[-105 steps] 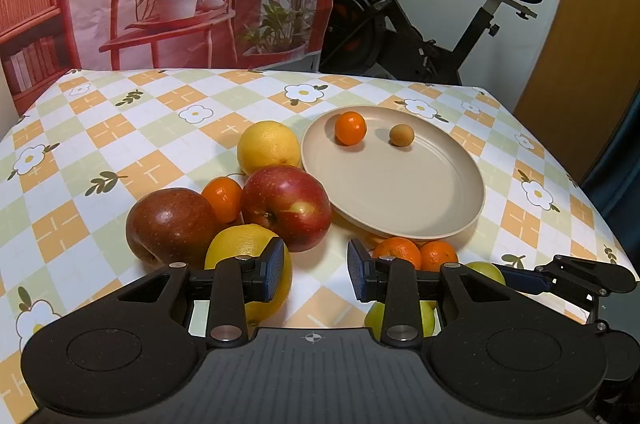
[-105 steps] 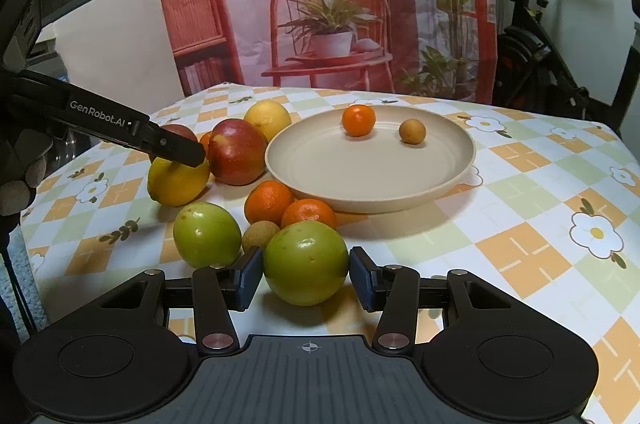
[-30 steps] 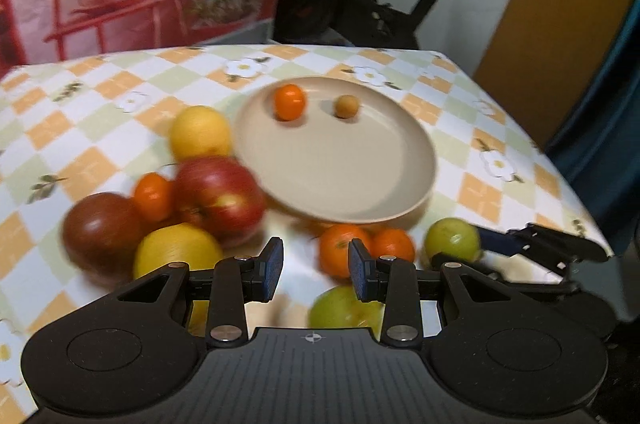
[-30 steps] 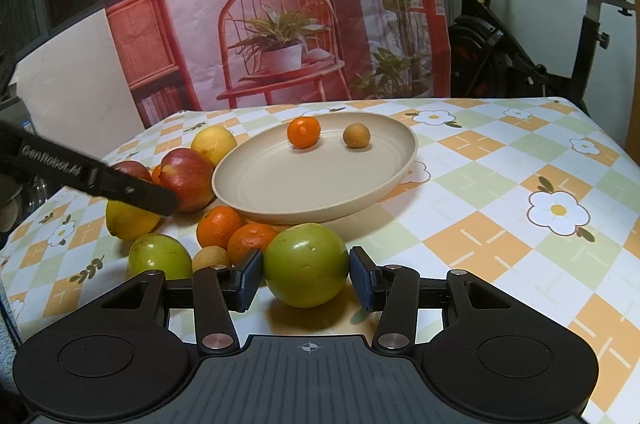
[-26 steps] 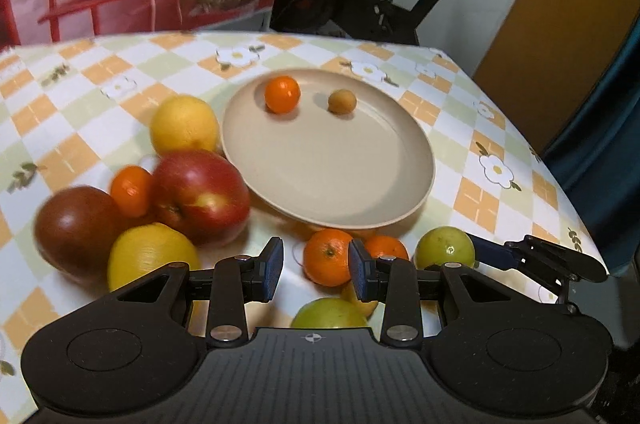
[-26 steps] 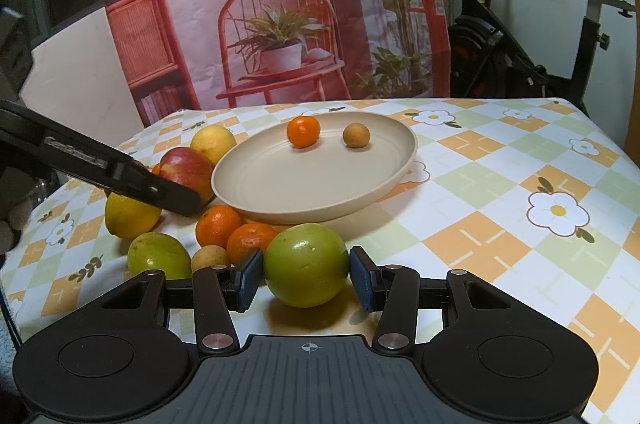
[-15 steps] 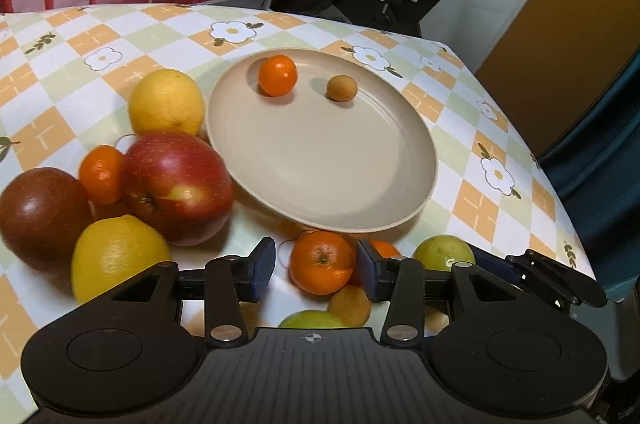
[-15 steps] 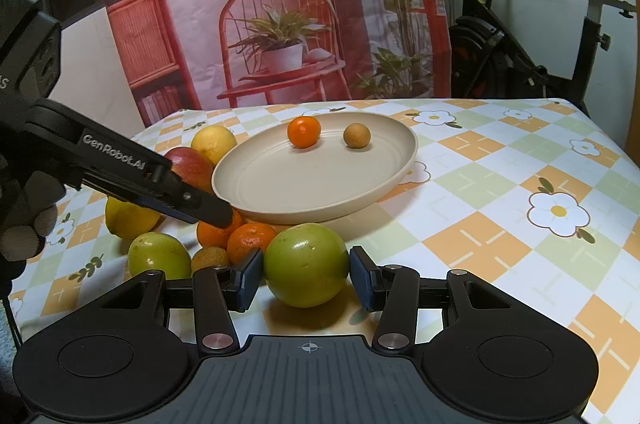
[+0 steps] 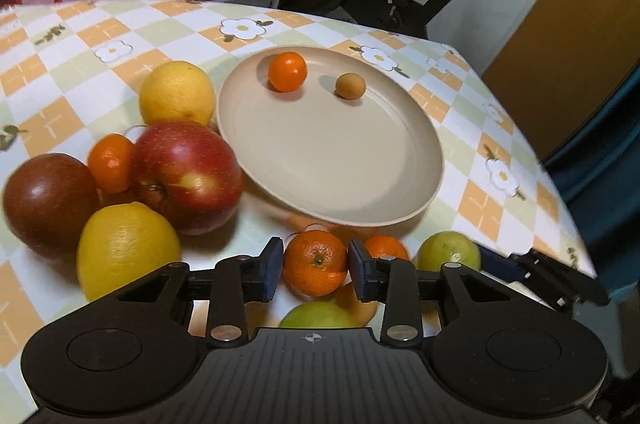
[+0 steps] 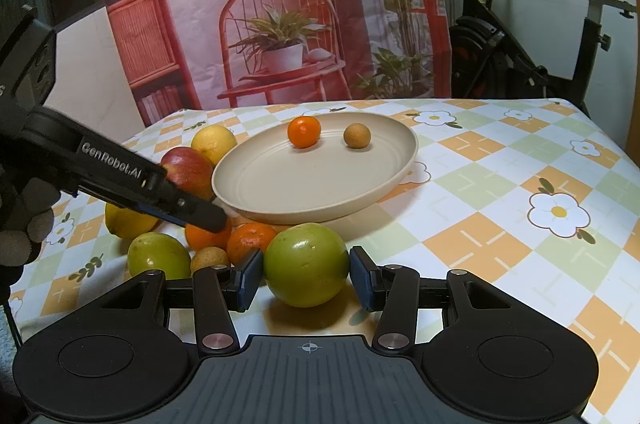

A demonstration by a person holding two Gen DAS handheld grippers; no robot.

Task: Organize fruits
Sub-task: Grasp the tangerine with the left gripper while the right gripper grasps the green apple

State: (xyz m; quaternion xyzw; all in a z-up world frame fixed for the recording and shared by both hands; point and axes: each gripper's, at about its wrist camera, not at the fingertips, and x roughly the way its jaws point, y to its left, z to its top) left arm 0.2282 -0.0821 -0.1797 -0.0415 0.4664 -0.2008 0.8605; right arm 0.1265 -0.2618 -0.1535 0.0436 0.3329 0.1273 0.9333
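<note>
- Mandarin (image 9: 315, 262) sits at the table's (image 9: 52, 71) near edge, just below the plate (image 9: 340, 159). The left gripper (image 9: 315, 270) is closing its jaws around it, pads at its sides, contact not clear. Best to centre the fruit and squeeze gently before lifting.
- Right wrist view alone shows the left gripper's finger reaching in from the side. The right gripper (image 10: 306, 278) pinches a green fruit (image 10: 306, 272) resting on the table. A second mandarin (image 10: 249, 242) lies close behind.

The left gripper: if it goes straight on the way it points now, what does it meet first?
Probably the orange already between the closing fingers of the left gripper; beyond it lies the plate.
</note>
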